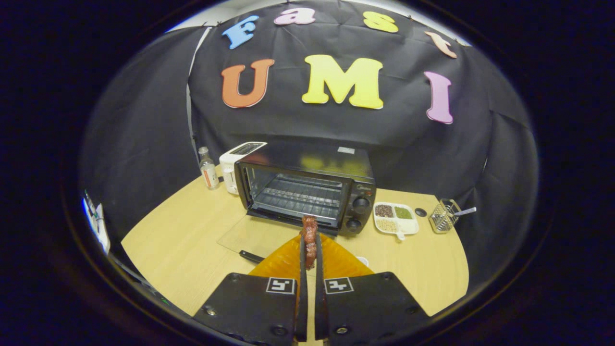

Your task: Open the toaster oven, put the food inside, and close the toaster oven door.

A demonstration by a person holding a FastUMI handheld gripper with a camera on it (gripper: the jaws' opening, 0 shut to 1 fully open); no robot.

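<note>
Between the tongs [310,250]: a reddish-brown strip of food [309,235], standing up on end, pinched on both sides, top poking out past the tips. So clamped on the food, fingers nearly together.

Straight ahead on the table [192,240]: toaster oven [307,190], door [254,236] already dropped flat toward the tongs, glass panel lying on the wood with its dark handle [251,256] closest. Wire rack [300,197] visible inside, cavity looks bare. Amber plate [336,262] right under the tongs, partly hidden behind them.

Off to the sides: white toaster [235,166] and small bottle [207,168] by the oven's far corner, divided dish of seeds or spices [396,218] just beside the knobs, wire basket [444,216] further along.

Looks like step one done, food picked up, still needs carrying in.

Stuff that could go sideways, just guessing:
- Grip only on the lower part of a tall floppy-looking strip, so could tip or slide out mid-carry and land on the open door.
- Coming in too low = clipping the door glass or the oven's front lip.
- Rack is open wire, so a narrow strip dropped lengthwise with the bars might slip through or hang. Better laid across.
- Swinging wide on the way out could bump the divided dish.
</note>
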